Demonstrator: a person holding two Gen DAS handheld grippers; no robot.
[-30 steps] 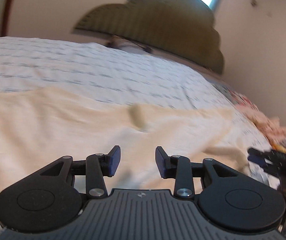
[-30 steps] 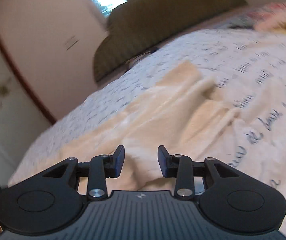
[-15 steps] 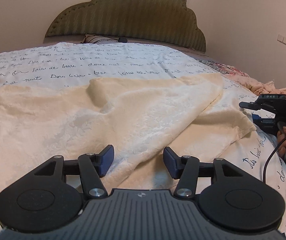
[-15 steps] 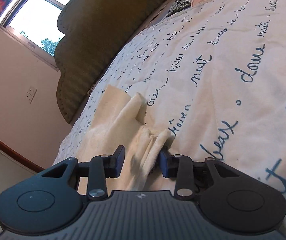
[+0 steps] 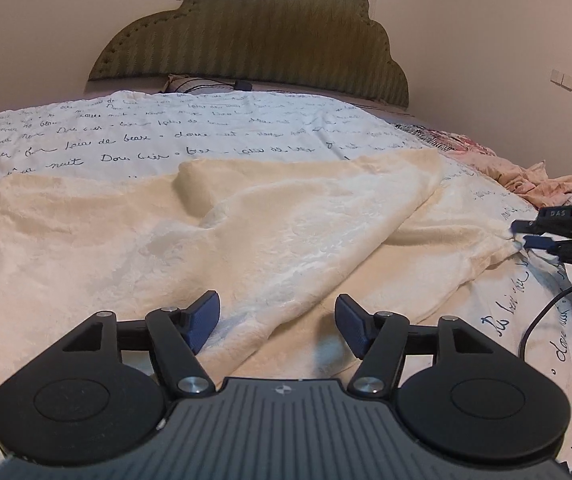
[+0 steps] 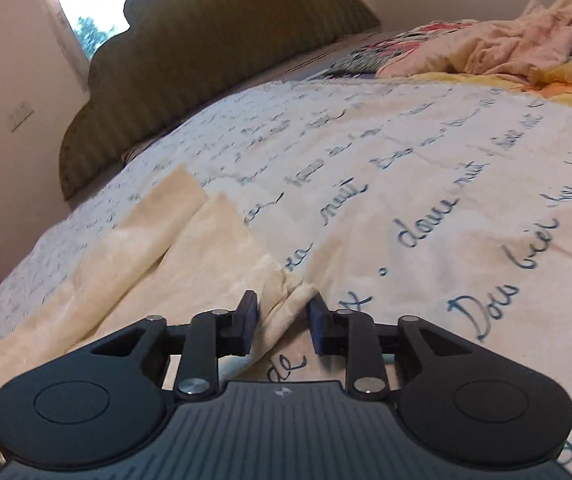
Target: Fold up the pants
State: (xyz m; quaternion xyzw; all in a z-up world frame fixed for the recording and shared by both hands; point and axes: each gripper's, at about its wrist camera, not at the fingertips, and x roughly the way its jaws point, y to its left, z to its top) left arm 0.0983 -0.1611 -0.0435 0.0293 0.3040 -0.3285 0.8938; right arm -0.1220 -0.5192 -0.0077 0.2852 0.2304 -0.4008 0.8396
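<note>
Cream plush pants (image 5: pixel 245 232) lie spread across the bed, one leg folded slantwise over the other. My left gripper (image 5: pixel 277 308) hovers low over the near fold. Its jaws are opening and stand wide, with cloth below them but nothing pressed. My right gripper (image 6: pixel 281 308) is at the hem of a leg of the pants (image 6: pixel 157 240). Its jaws are opening, and a bunched bit of hem sits loosely between the pads. In the left wrist view the right gripper (image 5: pixel 526 234) shows at the far right, at that same hem.
A white bedspread (image 5: pixel 165 132) with blue handwriting covers the bed. An olive scalloped headboard (image 5: pixel 245 40) stands behind it, with a pillow (image 5: pixel 189 84) at its foot. Pink and yellow clothes (image 6: pixel 506 40) are piled at the right side. A black cable (image 5: pixel 542 312) hangs by the right gripper.
The left jaws have spread wider while that gripper settled low over the fold. The right gripper has swung round with the hem, and the leg now lies flatter and straighter.
</note>
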